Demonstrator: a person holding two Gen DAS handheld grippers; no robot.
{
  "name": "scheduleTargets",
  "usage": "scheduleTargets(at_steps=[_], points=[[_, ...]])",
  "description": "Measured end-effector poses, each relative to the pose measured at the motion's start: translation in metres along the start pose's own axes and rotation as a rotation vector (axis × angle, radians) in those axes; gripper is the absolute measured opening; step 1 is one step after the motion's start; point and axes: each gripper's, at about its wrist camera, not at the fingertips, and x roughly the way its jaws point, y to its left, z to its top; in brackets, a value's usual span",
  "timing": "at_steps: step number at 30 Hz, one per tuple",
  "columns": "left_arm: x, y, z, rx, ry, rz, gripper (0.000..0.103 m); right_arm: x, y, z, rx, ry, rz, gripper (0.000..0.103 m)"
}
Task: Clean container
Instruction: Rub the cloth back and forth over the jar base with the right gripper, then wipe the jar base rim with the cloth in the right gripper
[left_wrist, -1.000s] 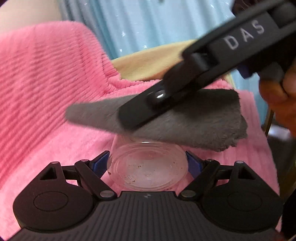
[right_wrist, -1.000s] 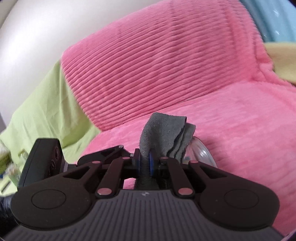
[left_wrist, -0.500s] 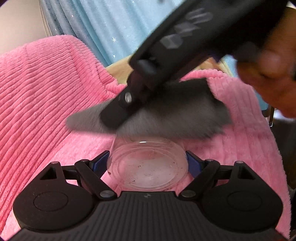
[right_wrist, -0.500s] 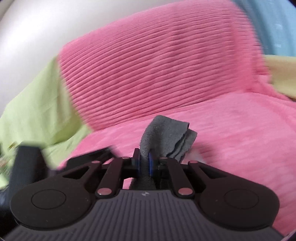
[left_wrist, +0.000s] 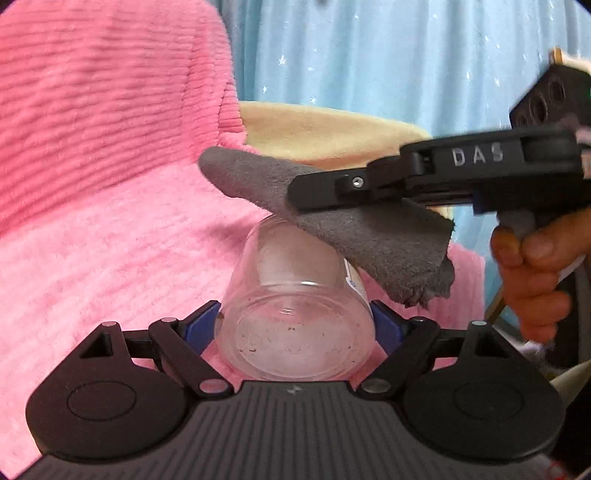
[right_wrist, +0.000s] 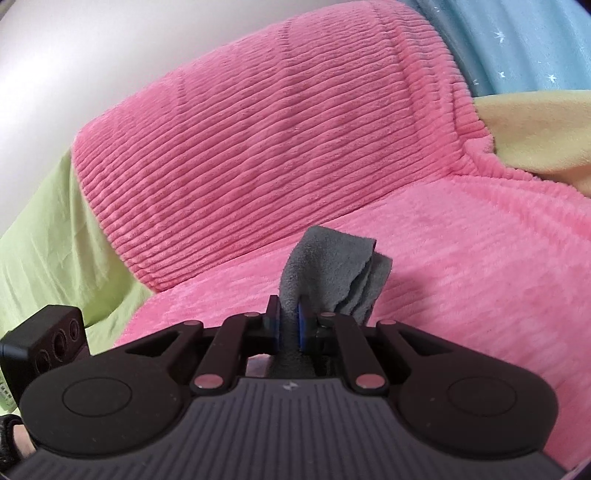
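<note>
Grey cloth (left_wrist: 373, 236) hides the container's (left_wrist: 291, 295) far end.

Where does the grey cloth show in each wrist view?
Left wrist: grey cloth centre-right, clamped in the right gripper, draped against the jar held by the left gripper.
Right wrist: cloth at centre, sticking up between the fingers; jar not visible.
Shared landmark: pink blanket.

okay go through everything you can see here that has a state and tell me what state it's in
left gripper: shut on the clear container, gripping its base end.
clear container: held on its side, specks of dirt inside.
right gripper: shut on the grey cloth.
grey cloth: folded, draped over the container's far end.
</note>
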Motion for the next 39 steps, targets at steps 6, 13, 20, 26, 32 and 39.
scheduleTargets(at_steps=[6, 13, 20, 26, 32, 39], points=[[0.0, -0.04, -0.014, 0.366, 0.007, 0.164, 0.085, 0.005, 0.025, -0.008, -0.094, 0.086, 0.142, 0.006], [0.004, -0.051, -0.017, 0.431, -0.003, 0.183, 0.085, 0.003, 0.002, 0.002, -0.045, -0.007, -0.053, 0.007], [0.007, -0.052, -0.016, 0.413, 0.003, 0.179, 0.085, 0.006, 0.018, -0.001, -0.116, 0.057, 0.085, 0.006], [0.003, -0.051, -0.015, 0.354, -0.01, 0.156, 0.086, 0.003, -0.014, 0.007, 0.006, -0.012, -0.037, 0.006], [-0.003, 0.0, -0.011, -0.1, -0.002, -0.044, 0.086, 0.002, -0.015, 0.01, 0.001, -0.01, -0.032, 0.006], [-0.003, -0.02, -0.012, 0.115, 0.007, 0.075, 0.085, 0.002, 0.004, -0.001, -0.044, 0.026, 0.04, 0.007]])
